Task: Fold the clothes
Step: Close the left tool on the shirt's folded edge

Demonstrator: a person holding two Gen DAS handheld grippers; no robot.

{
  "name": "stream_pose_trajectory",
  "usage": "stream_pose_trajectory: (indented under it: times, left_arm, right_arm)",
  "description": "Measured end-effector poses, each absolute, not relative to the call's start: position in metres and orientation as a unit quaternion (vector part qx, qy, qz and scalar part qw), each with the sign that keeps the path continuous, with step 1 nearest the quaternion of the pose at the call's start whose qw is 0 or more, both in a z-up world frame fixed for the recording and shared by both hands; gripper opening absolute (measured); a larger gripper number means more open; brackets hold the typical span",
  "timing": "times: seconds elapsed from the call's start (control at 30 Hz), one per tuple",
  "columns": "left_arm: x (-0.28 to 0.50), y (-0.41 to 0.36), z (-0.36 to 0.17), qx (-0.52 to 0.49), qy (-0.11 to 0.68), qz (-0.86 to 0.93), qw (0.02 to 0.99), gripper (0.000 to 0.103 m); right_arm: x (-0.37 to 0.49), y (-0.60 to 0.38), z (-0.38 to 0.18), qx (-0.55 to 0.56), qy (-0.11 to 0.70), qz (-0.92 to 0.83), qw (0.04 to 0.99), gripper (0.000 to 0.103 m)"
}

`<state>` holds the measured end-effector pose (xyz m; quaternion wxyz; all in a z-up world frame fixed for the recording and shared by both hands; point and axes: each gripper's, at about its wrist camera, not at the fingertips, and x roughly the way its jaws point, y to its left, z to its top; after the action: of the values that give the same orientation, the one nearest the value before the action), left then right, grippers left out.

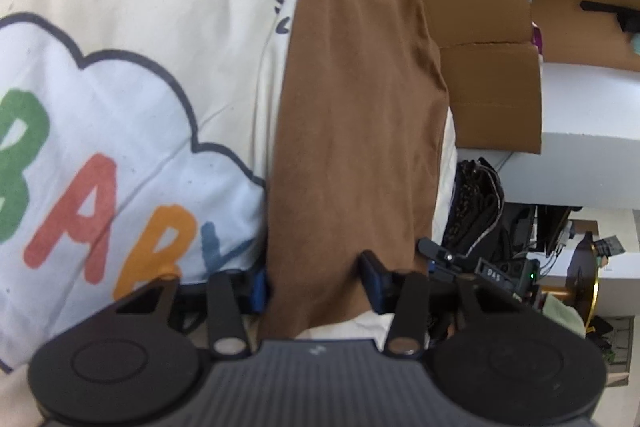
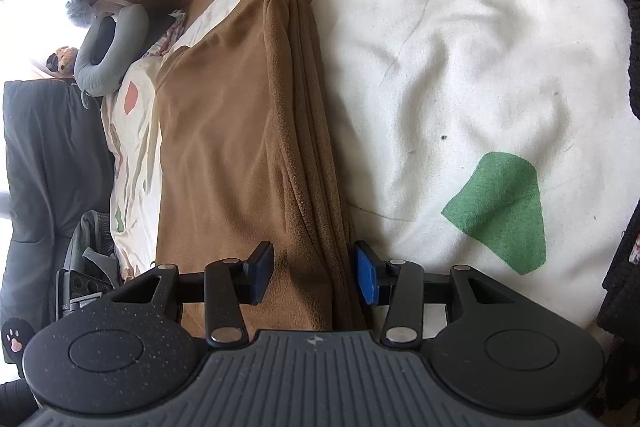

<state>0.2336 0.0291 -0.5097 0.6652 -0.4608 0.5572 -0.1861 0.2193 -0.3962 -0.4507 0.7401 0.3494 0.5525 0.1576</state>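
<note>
"BABY" print (image 1: 100, 195) beside brown garment (image 1: 352, 131)

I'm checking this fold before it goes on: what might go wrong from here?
1. The brown garment lies in several stacked layers; the right gripper straddles the layered edge and may catch only some, so the fold could fan apart.
2. The left gripper holds a narrow bunch that could slip.
3. The printed sheet beneath might get pinched too.
</note>
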Motion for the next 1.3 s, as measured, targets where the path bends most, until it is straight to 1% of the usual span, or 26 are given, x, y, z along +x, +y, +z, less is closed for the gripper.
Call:
stream_pose_trajectory:
  times: [0.03, 0.1, 0.13, 0.2, 0.33, 0.63, 0.7, 0.77, 1.03, 1.23, 1.3]
  left_arm:
    - [0.233, 0.03, -0.509, -0.459, 0.557, -0.186, 0.667, 0.027]
    - [0.23, 0.034, -0.509, -0.464, 0.554, -0.184, 0.666, 0.018]
    - [0.229, 0.036, -0.507, -0.467, 0.551, -0.186, 0.667, 0.015]
    - [0.228, 0.039, -0.5, -0.463, 0.544, -0.19, 0.674, 0.014]
    - [0.228, 0.047, -0.491, -0.453, 0.541, -0.187, 0.683, 0.013]
    - [0.228, 0.069, -0.494, -0.442, 0.545, -0.176, 0.691, 0.011]
    - [0.228, 0.074, -0.493, -0.438, 0.545, -0.175, 0.693, 0.011]
    - [0.227, 0.079, -0.494, -0.437, 0.545, -0.173, 0.695, 0.011]
    - [0.226, 0.079, -0.499, -0.433, 0.551, -0.171, 0.693, 0.011]
    - [0.224, 0.078, -0.496, -0.435, 0.55, -0.172, 0.692, 0.011]
    - [0.224, 0.078, -0.494, -0.435, 0.55, -0.172, 0.692, 0.011]
  right_arm:
    - [0.219, -0.397, -0.451, 0.352, 0.552, 0.157, 0.74, 0.049]
    - [0.218, -0.398, -0.452, 0.358, 0.55, 0.157, 0.738, 0.049]
    - [0.218, -0.398, -0.452, 0.36, 0.55, 0.157, 0.737, 0.049]
    - [0.216, -0.398, -0.451, 0.361, 0.551, 0.159, 0.735, 0.049]
    - [0.213, -0.395, -0.45, 0.366, 0.553, 0.164, 0.73, 0.048]
    - [0.204, -0.391, -0.456, 0.385, 0.558, 0.168, 0.715, 0.049]
    - [0.203, -0.39, -0.457, 0.387, 0.559, 0.167, 0.714, 0.049]
    - [0.203, -0.388, -0.459, 0.39, 0.556, 0.164, 0.715, 0.052]
    - [0.206, -0.378, -0.467, 0.417, 0.539, 0.174, 0.711, 0.055]
    - [0.205, -0.359, -0.461, 0.384, 0.544, 0.208, 0.716, 0.053]
    - [0.203, -0.355, -0.458, 0.368, 0.545, 0.207, 0.724, 0.042]
